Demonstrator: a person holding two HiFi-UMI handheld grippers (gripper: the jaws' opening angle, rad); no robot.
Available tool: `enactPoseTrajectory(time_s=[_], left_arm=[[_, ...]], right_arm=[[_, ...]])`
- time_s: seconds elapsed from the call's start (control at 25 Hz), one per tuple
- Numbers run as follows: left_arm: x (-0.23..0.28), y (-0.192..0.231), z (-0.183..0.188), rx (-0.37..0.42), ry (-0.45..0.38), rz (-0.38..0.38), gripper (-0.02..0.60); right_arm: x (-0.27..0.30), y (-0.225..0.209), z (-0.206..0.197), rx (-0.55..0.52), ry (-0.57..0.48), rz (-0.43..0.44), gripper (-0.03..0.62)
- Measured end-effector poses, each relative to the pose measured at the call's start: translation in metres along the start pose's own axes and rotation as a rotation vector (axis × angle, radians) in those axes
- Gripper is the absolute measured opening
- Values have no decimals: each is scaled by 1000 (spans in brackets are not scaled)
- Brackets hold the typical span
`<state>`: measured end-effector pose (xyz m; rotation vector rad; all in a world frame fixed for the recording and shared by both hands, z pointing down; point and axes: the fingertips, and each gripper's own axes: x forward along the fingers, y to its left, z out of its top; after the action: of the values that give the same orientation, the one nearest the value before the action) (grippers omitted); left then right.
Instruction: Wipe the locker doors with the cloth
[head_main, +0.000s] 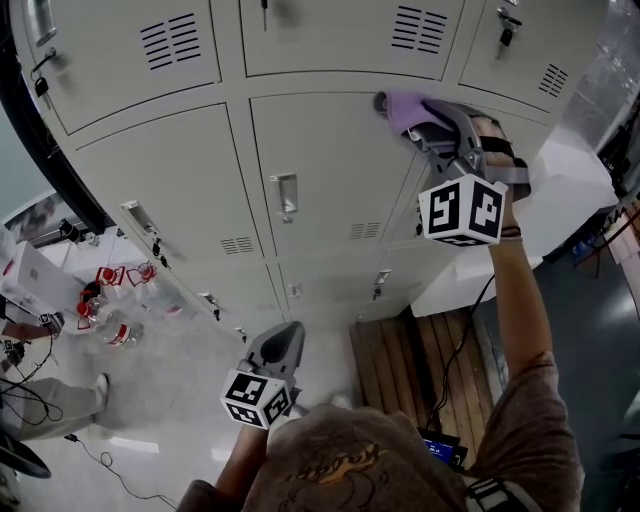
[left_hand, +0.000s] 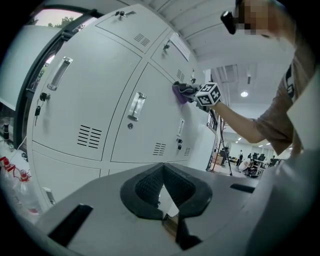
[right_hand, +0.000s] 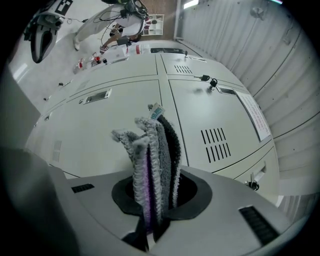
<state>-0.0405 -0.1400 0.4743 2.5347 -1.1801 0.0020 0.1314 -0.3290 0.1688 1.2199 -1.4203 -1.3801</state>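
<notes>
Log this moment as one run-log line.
right tongs: shut on cloth | cloth: against locker door | left tongs: shut, empty

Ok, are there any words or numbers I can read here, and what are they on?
Nothing can be read.
Notice on a locker door: red print, too small.
Tag on the cloth: too small.
Shirt print: blurred script.
Marker cubes: square patterns, no words.

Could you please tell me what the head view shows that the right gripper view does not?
Only the head view shows the right tongs from outside, their marker cube and the person's forearm. Only the right gripper view shows the cloth folded and clamped between the jaws, plus a paper notice. Both show the purple cloth and pale locker doors.
</notes>
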Motion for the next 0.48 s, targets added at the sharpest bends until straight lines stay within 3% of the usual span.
enactPoseTrajectory(time_s=[0.48], left_arm=[[9, -5, -4, -3, 18, -16, 3]], right_arm=[[-5, 93, -6, 51, -5, 122, 51]])
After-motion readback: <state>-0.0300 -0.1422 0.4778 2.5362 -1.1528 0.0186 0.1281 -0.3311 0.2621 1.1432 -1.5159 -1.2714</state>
